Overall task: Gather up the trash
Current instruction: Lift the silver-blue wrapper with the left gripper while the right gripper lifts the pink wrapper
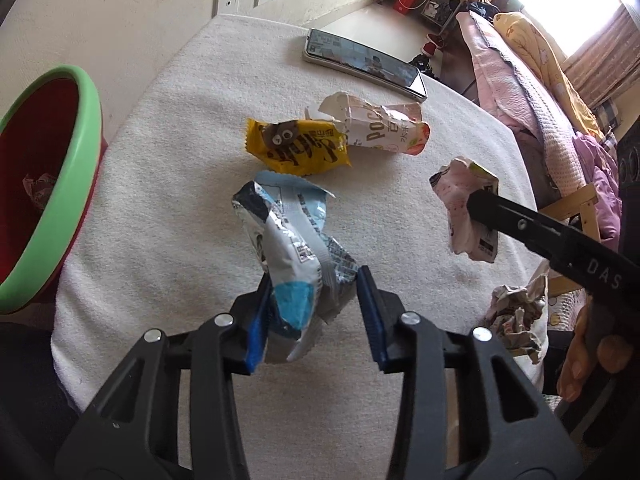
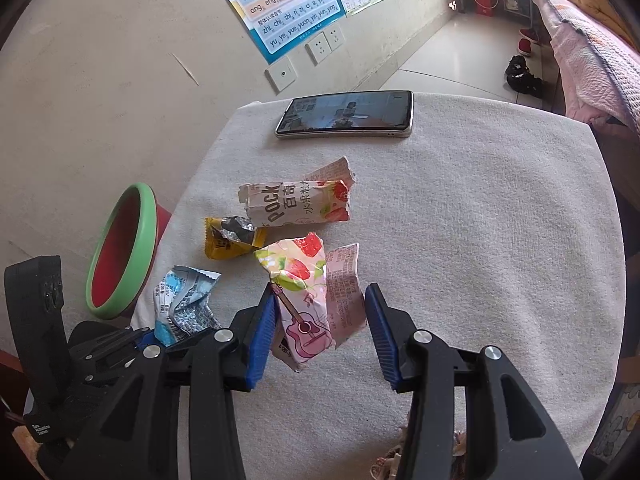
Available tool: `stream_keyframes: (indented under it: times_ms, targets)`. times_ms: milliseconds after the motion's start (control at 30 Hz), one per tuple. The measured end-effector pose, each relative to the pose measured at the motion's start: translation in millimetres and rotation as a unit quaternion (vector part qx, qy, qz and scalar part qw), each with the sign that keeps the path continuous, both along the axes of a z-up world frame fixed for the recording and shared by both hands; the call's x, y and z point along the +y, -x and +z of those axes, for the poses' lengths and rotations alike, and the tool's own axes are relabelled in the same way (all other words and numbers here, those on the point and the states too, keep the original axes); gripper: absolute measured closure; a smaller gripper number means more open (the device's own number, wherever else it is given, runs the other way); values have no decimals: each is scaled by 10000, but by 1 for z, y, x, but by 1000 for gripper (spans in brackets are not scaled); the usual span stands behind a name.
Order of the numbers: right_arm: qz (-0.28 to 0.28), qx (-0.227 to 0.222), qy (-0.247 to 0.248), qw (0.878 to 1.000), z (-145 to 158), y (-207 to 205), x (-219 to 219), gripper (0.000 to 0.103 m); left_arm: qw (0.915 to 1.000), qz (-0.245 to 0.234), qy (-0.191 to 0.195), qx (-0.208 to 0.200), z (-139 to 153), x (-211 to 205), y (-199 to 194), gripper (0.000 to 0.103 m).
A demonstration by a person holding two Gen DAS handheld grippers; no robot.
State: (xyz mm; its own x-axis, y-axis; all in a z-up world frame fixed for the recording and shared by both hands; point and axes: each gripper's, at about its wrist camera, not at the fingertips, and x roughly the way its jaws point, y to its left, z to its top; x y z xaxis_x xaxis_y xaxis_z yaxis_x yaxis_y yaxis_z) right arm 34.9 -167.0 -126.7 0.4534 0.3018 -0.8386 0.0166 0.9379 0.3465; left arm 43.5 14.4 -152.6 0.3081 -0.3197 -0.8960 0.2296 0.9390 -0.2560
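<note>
A crumpled blue, white and silver wrapper (image 1: 292, 264) stands between the blue pads of my left gripper (image 1: 316, 292), which is shut on it. My right gripper (image 2: 322, 296) is shut on a pink strawberry-print wrapper (image 2: 304, 292) and holds it a little above the cloth; the left wrist view shows that wrapper (image 1: 460, 200) hanging from a black finger. A yellow wrapper (image 1: 296, 148) and a torn Pocky box (image 1: 384, 128) lie on the table further back. The red bin with a green rim (image 1: 90, 128) stands to the left of the table, with a paper ball (image 1: 38, 188) inside.
A phone (image 2: 344, 114) lies at the table's far edge near the wall. The table's white cloth (image 2: 480, 240) is bare on its right half. Crumpled paper (image 1: 516, 320) sits at the near right edge beside a person's hand (image 1: 592, 356). A bed with pink bedding (image 1: 520, 92) lies to the right.
</note>
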Motion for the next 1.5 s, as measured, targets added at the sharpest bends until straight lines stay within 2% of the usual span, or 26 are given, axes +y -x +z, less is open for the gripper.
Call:
stream_keyframes:
  times_ms: [500, 1233, 1500]
  targets:
    - [578, -8, 297, 9979, -2, 4, 40, 59, 9974, 697, -55, -176, 13, 56, 1, 64]
    - [926, -185, 672, 9933, 3, 11, 62, 59, 9954, 910, 47, -313, 23, 79, 2, 64]
    - [1052, -257, 731, 9914, 5, 13, 71, 59, 9921, 1157, 22, -487, 34, 100, -3, 64]
